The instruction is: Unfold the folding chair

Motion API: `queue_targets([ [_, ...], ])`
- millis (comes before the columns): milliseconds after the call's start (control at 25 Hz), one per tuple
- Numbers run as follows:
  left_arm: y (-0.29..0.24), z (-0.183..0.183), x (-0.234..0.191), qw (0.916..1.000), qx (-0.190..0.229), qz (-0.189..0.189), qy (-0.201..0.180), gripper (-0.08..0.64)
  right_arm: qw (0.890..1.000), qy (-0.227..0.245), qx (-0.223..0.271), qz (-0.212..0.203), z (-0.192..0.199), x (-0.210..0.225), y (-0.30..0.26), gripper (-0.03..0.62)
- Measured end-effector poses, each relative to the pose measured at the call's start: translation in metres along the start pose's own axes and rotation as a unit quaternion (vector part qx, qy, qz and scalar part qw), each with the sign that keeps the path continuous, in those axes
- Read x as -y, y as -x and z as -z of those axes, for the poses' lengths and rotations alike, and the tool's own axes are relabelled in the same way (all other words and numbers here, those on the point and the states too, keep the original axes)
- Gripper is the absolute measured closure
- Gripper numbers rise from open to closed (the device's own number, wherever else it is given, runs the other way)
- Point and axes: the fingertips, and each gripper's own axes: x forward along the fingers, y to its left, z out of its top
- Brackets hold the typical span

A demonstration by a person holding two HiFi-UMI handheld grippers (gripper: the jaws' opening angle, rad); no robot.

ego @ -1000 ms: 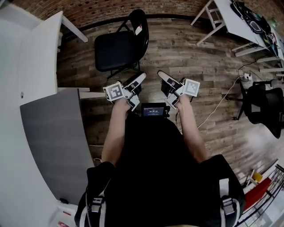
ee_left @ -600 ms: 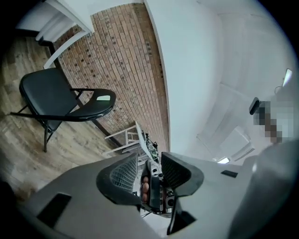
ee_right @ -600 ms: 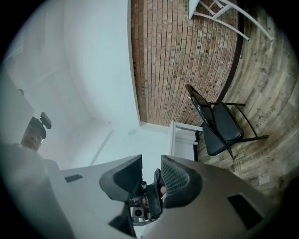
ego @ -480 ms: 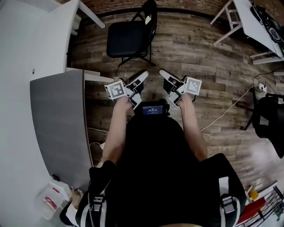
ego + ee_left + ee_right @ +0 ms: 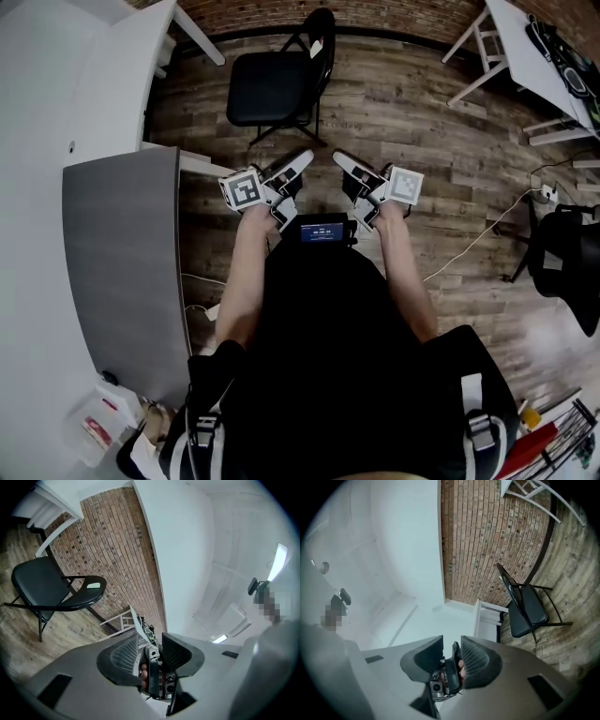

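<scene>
Though raised side by side, gripping nothing. On the left gripper [image 5: 297, 171], fingers [image 5: 123, 656] moderately parted, only a bare gap between. On the right gripper [image 5: 349, 174], fingers [image 5: 477, 660] parted too, just eased a little closer, nothing between them either. Ahead of both sets of fingers and well apart from them, on the wood floor [image 5: 422, 141]: folding chair [image 5: 272, 89], already unfolded, seat level, backrest toward the brick wall [image 5: 281, 14]. Left of the left fingers, near them, grey desk [image 5: 122, 244].
</scene>
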Motion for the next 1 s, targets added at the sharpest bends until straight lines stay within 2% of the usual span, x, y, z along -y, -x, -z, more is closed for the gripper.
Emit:
queue_targets([
  [120, 0.001, -0.006, -0.003, 0.9999, -0.001, 0.010, 0.012, 0.391, 1.000, 0.005, 0.001, 0.007, 0.000, -0.001, -0.005, 0.477],
  [320, 0.004, -0.023, 0.000, 0.9993, 0.005, 0.033, 0.013, 0.393, 0.998, 0.032, -0.053, 0.014, -0.001, -0.005, -0.030, 0.488],
  [640, 0.009, -0.033, 0.009, 0.9990, 0.014, 0.042, 0.010, 0.396, 0.993, 0.056, -0.107, -0.001, 0.017, -0.032, -0.064, 0.491],
  [840, 0.024, -0.051, 0.015, 0.9973, 0.039, 0.062, 0.012, 0.397, 0.991, 0.075, -0.113, -0.012, 0.022, -0.047, -0.089, 0.509],
  [1000, 0.019, -0.049, 0.022, 0.9972, 0.042, 0.061, 0.010, 0.403, 0.991, 0.069, -0.110, -0.018, 0.021, -0.054, -0.083, 0.535],
])
